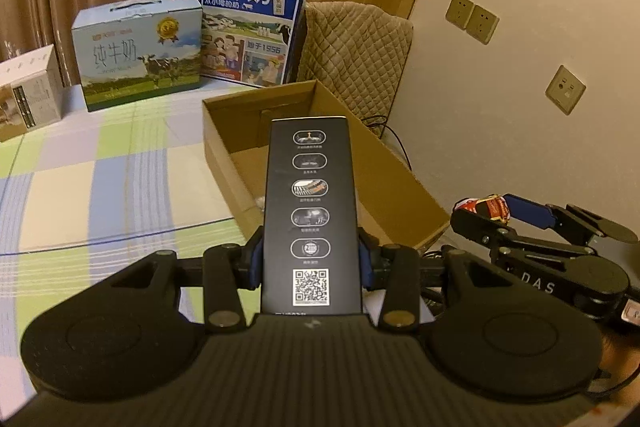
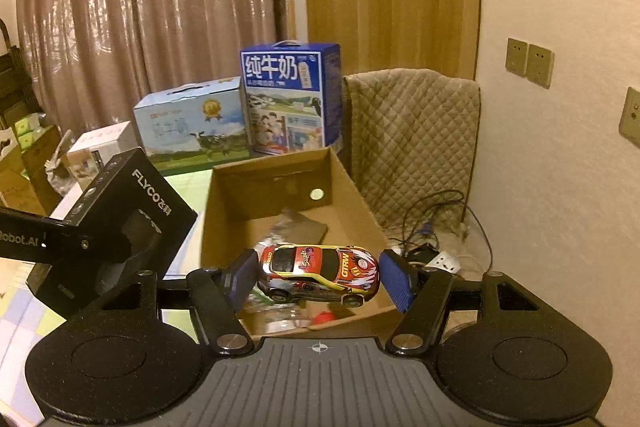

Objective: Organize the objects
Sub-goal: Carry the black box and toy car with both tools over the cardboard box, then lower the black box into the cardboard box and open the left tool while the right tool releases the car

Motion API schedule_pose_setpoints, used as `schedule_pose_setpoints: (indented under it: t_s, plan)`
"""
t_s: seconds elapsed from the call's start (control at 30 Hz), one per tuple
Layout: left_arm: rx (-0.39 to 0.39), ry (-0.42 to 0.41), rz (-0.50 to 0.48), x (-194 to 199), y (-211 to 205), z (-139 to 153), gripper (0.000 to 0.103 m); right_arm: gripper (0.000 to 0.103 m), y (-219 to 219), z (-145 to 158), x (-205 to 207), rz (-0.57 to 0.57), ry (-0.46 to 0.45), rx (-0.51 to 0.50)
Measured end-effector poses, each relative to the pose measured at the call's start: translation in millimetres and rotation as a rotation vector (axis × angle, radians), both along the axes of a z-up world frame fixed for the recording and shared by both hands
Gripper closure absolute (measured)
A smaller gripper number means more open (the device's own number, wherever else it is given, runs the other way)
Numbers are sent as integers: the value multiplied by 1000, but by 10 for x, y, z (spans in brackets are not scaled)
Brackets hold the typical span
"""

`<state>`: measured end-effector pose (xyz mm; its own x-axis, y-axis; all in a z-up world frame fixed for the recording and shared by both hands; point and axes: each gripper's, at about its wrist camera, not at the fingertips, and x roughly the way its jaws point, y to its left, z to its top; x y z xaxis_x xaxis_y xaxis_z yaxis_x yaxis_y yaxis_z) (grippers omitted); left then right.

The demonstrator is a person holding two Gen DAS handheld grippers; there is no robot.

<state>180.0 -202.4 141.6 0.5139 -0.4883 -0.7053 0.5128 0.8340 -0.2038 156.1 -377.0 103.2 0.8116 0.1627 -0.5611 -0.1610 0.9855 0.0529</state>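
My left gripper (image 1: pixel 311 259) is shut on a tall black FLYCO box (image 1: pixel 310 211), held upright in front of the open cardboard box (image 1: pixel 224 143) on the checked bed cover. The black box also shows in the right wrist view (image 2: pixel 120 219), at the left. My right gripper (image 2: pixel 320 277) is shut on a red and yellow toy car (image 2: pixel 320 273), held sideways over the near end of the cardboard box (image 2: pixel 348 183). The right gripper and car show in the left wrist view (image 1: pixel 490 209) at the right. Inside the box lie a grey packet (image 2: pixel 300 227) and a small red thing (image 2: pixel 324 318).
Two milk cartons, pale blue (image 1: pixel 140 51) and dark blue (image 1: pixel 252 27), stand at the back, with a white box (image 1: pixel 28 91) at the left. A quilted chair (image 2: pixel 412 143) stands right of the cardboard box. Cables and a power strip (image 2: pixel 440 259) lie by the wall.
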Motion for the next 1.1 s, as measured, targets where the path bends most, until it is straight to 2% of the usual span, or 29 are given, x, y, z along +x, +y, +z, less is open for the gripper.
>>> schedule_pose_setpoints:
  t_s: [0.37,0.73,0.8,0.83,0.87,1.1]
  plan:
    - [7,11,-4,214,-475,-132,65,40,-181,-157,371,11,41,-27]
    - [-6,28,13,587,-742,-303,64,40,-230,-331,710,8,72,-34]
    - [-4,22,32,658,-754,-318,58,40,-234,-353,744,7,77,-32]
    - [-6,14,39,682,-740,-318,46,40,-236,-363,759,7,78,-31]
    - [-14,8,45,703,-711,-316,44,40,-236,-369,771,8,79,-30]
    - [-7,0,86,753,-453,-353,44,40,-204,-403,860,26,87,0]
